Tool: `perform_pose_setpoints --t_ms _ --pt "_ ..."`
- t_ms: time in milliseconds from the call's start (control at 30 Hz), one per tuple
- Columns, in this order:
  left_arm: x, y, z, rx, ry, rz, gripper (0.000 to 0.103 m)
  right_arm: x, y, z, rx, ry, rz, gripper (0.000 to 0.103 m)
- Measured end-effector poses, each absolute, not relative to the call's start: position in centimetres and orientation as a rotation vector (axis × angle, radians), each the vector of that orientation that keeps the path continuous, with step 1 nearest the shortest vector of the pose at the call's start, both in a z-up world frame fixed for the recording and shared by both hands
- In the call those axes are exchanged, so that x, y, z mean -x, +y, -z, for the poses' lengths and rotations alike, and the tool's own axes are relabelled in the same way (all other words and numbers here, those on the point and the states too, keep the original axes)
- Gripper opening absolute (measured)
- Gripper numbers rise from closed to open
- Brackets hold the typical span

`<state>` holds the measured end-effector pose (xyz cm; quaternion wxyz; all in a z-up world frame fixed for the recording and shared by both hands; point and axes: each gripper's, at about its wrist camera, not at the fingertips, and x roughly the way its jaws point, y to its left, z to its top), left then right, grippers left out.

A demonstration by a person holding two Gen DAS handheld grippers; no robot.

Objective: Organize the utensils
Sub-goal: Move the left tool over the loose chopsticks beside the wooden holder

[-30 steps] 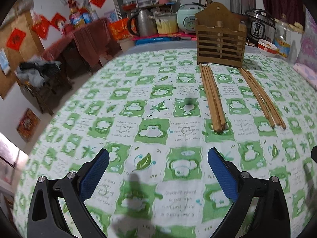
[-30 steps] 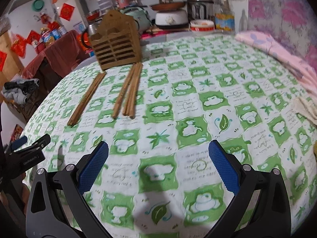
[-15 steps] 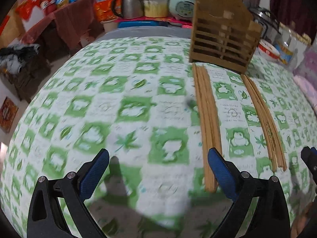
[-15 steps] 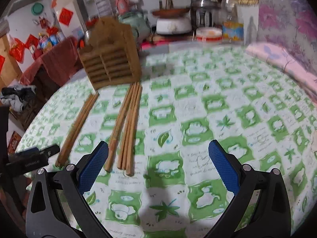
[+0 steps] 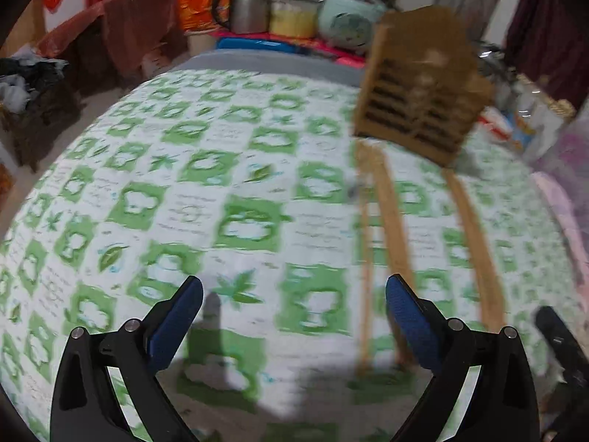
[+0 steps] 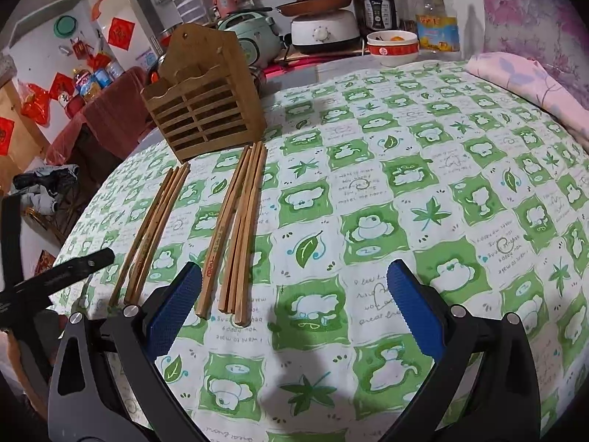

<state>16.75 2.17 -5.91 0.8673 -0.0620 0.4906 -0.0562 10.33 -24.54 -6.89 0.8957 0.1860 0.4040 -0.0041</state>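
- The right gripper (image 6: 294, 302) stands wide open above the green-and-white tablecloth (image 6: 423, 169), with nothing between its blue pads (image 6: 412, 305); its black arms are cut off by the bottom edge.
- The left gripper (image 5: 294, 316) is likewise spread wide and empty. Its view is smeared by blur, so fine detail is lost.
- At the left edge of the right wrist view, a black part of the left gripper shows, mostly cut off.
- The right bundle of chopsticks (image 6: 239, 228) lies flat on the cloth, its near ends just ahead of the right gripper's left pad. How many sticks it holds is hard to count.
- The left bundle of chopsticks (image 6: 151, 232) lies beside it, apart; its near ends are hidden behind the gripper's arm.
- The far tips of both bundles reach close to the wooden slatted holder (image 6: 206, 110), which stands upright; what is inside cannot be seen.
- Behind it, a rice cooker (image 6: 254, 37) and a bowl (image 6: 392, 46) sit on a cluttered counter.
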Motion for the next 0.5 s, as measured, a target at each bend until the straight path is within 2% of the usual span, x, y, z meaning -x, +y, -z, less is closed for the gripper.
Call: perform_pose_setpoints --t_ms 200,333,500 --pt "-17.1 -2.4 6.9 -0.085 1.041 0.111 0.099 -10.2 -24.5 6.8 -0.384 0.835 0.014 0.097" --pt "-18.2 0.7 7.5 0.049 1.092 0.063 0.098 -10.2 -25.1 7.1 -0.418 0.844 0.016 0.097" --pt "-17.7 3.2 6.8 0.178 1.07 0.097 0.097 -10.3 -25.5 7.2 -0.444 0.847 0.014 0.097"
